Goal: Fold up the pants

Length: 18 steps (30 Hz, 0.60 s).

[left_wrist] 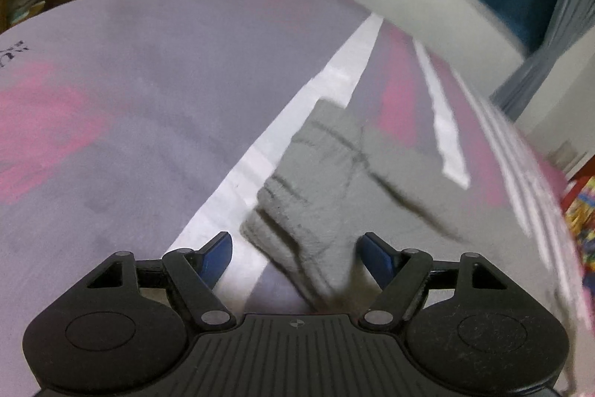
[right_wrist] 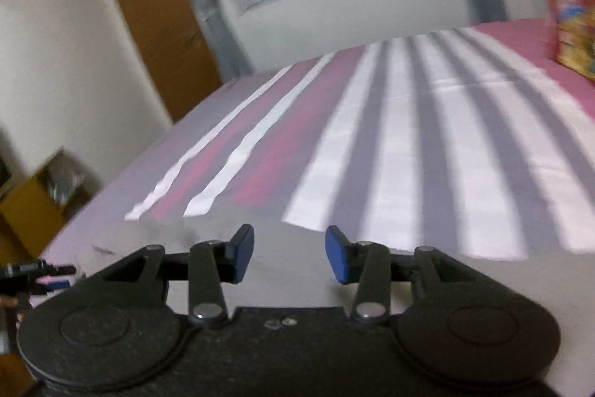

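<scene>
Ahead of the left gripper (left_wrist: 293, 257), jaws spread wide and holding nothing, the grey pants (left_wrist: 327, 181) lie rumpled on the striped bedsheet (left_wrist: 148, 80). Right gripper (right_wrist: 290, 253) hangs open and empty too, grey cloth just beneath its fingers.

I saw open bedsheet (left_wrist: 130, 121) left of the grey pants (left_wrist: 327, 188); a colourful bag (right_wrist: 576, 25) blocked the far right corner, wall (left_wrist: 420, 10) beyond.
</scene>
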Each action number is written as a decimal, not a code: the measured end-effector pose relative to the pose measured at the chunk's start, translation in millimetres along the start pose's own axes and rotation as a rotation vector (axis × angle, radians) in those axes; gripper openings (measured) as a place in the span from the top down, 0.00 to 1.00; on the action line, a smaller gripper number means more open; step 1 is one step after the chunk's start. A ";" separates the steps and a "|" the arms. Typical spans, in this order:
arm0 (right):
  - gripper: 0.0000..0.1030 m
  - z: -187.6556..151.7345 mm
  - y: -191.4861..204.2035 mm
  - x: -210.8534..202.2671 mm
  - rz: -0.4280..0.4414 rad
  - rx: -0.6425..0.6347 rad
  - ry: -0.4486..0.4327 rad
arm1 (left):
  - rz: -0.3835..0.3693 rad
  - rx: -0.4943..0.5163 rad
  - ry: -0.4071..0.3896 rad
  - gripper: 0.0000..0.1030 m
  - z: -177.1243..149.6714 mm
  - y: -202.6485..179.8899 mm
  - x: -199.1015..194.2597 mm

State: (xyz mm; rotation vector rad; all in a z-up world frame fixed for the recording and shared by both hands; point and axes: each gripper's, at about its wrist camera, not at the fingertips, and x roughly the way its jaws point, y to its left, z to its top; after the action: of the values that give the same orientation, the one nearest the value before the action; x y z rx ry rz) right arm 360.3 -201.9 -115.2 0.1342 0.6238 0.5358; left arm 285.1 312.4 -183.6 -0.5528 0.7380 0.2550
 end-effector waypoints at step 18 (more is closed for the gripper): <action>0.59 -22.6 99.1 104.6 0.068 -0.101 0.164 | 0.062 0.087 -0.108 0.58 4.2 -19.8 -41.5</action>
State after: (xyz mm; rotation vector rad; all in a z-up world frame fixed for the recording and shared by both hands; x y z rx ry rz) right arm 374.9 -64.0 -160.4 0.0166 0.7523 0.6473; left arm 265.8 297.2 -144.6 -0.4311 0.6591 0.3065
